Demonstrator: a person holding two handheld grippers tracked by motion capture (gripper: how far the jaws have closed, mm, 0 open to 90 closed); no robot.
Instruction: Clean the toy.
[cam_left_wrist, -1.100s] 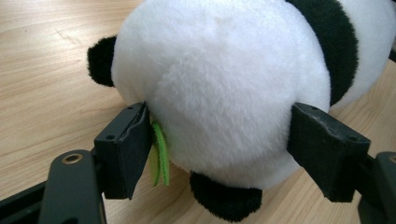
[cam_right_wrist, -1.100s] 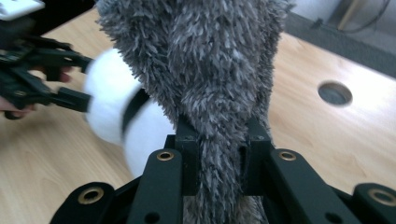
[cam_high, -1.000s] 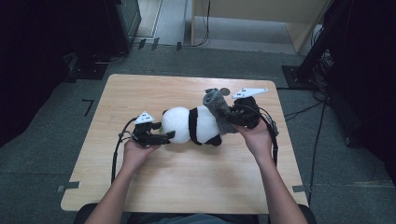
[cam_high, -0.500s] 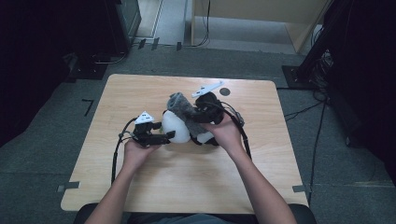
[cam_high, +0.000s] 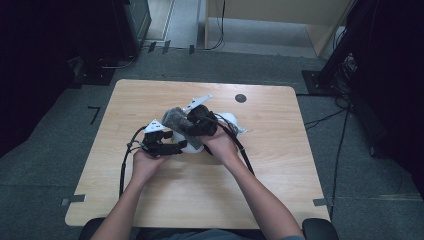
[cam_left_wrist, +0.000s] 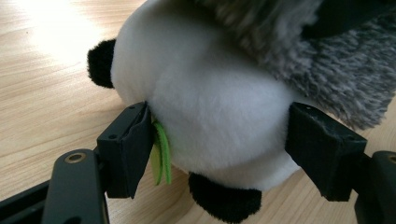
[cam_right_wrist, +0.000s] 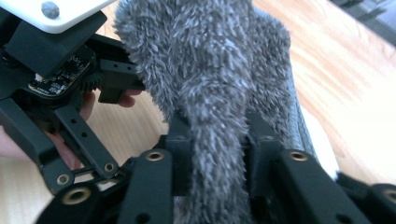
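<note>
Right gripper view: right gripper (cam_right_wrist: 212, 154) pinches grey fur (cam_right_wrist: 219, 84)

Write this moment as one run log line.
left tongs: shut on white-and-black plush panda | right tongs: shut on grey furry plush toy | wooden table

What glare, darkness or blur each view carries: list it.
High view: dim, floor near black beyond the table. Left gripper view: glare whitens the wood top left; panda plush sharp, left gripper soft. Right gripper view: grey fur crisp, right gripper blurred.
</note>
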